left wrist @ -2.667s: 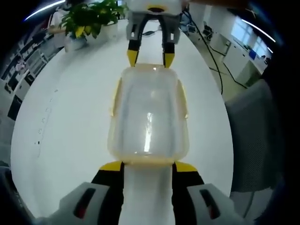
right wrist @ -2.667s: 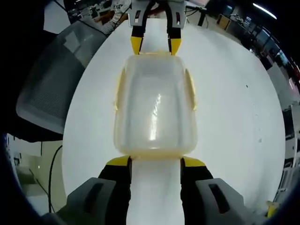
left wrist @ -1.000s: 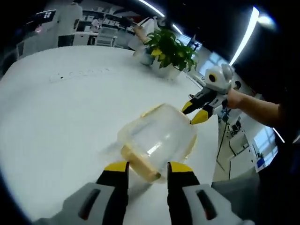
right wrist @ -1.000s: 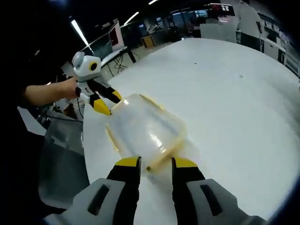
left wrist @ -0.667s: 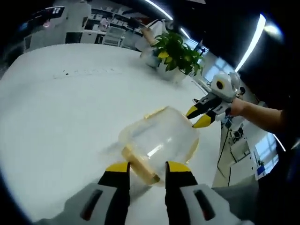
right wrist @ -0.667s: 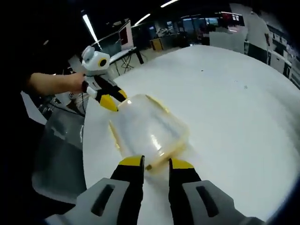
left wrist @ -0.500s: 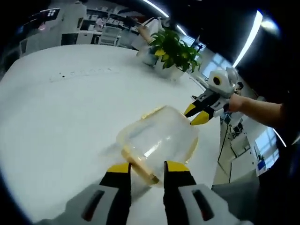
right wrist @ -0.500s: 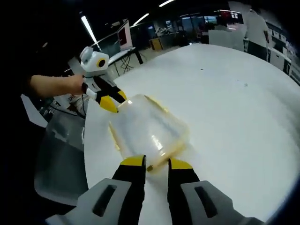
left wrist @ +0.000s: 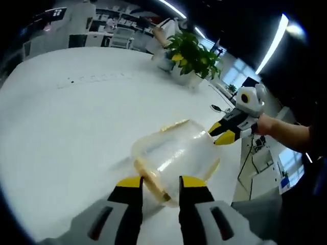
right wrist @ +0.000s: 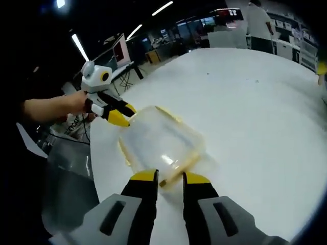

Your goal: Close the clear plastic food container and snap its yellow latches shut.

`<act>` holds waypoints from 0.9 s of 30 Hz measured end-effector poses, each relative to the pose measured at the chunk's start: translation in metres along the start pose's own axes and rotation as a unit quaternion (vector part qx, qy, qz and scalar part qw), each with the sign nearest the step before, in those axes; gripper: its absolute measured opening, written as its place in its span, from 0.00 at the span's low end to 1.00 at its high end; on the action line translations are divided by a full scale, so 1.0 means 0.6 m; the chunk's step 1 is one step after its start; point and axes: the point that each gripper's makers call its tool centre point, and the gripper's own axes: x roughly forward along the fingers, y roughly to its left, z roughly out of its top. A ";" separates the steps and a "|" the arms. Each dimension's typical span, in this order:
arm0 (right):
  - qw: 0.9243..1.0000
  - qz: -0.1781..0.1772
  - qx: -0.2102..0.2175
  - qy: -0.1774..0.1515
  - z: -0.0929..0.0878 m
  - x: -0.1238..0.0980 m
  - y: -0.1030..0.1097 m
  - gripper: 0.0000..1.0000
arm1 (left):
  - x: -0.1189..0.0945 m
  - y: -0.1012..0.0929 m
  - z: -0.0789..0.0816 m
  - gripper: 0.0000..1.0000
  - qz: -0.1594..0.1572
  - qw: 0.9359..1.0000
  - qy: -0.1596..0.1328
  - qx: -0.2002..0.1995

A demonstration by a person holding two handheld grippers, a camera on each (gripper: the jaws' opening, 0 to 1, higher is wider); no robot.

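The clear plastic food container (left wrist: 179,153) with yellow latches lies lid-on over the white table (left wrist: 66,122). My left gripper (left wrist: 155,182) holds the container's near end, jaws narrowed onto the yellow end latch (left wrist: 148,176). At the opposite end, the right gripper (left wrist: 225,133), held by a hand, meets the far rim. In the right gripper view, the container (right wrist: 161,140) runs away from my right gripper (right wrist: 164,178), whose jaws pinch the yellow latch (right wrist: 176,168). The left gripper (right wrist: 118,116) touches the far end there.
A potted green plant (left wrist: 191,51) stands at the table's far edge. A grey mesh chair (right wrist: 66,173) sits beside the table. The person's forearm (right wrist: 48,107) reaches in from the left. Wide bare tabletop (right wrist: 255,112) surrounds the container.
Since 2.7 s ago both grippers' jaws have narrowed from wide open onto the end latches, and both views have tilted up. Over the last second the container has turned slightly.
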 end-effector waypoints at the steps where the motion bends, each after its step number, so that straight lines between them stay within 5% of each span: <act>1: 1.000 0.002 0.003 -0.005 0.000 0.001 -0.001 0.16 | -0.001 -0.002 -0.002 0.20 0.007 1.000 -0.002 -0.001; 9: 1.000 -0.002 -0.003 0.011 0.002 0.003 -0.003 0.17 | -0.002 0.004 -0.004 0.21 0.009 1.000 -0.002 -0.003; 17: 0.997 -0.025 -0.058 0.033 0.005 0.000 0.011 0.19 | -0.005 -0.006 0.001 0.22 0.047 0.997 -0.011 0.061; 27: 0.984 -0.050 -0.163 0.044 0.007 0.001 0.006 0.26 | -0.011 -0.011 0.019 0.25 0.105 0.969 0.002 0.224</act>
